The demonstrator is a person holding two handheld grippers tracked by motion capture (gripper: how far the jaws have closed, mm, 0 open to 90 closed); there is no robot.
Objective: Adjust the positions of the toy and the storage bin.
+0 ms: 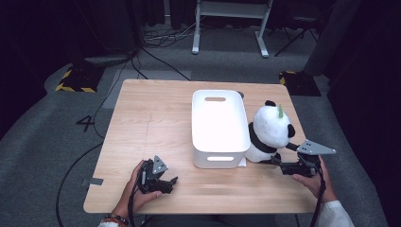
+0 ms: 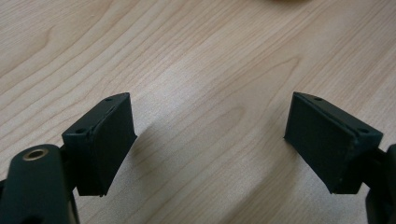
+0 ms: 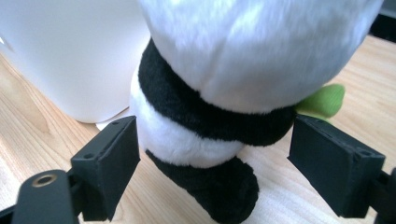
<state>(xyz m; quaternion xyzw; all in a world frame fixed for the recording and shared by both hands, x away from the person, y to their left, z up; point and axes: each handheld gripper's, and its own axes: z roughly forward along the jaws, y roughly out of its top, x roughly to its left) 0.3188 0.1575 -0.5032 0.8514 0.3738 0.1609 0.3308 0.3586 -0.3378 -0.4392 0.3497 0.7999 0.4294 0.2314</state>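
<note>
1. The white bin (image 1: pixel 220 127) stands just left of my right gripper (image 3: pixel 212 154), touching the plush panda (image 3: pixel 224 93), which sits upright on the wooden table (image 1: pixel 151 123) beside it.
2. The bin looks empty.
3. My right gripper's jaws stand wide on either side of the panda's body, pads apparently not pressing. My left gripper (image 2: pixel 210 140) gapes over bare wood, holding nothing.

L gripper (image 1: pixel 171 182) low near front edge, jaws apart w/ nothing between. R gripper (image 1: pixel 278 161) level, jaws spread wide.
</note>
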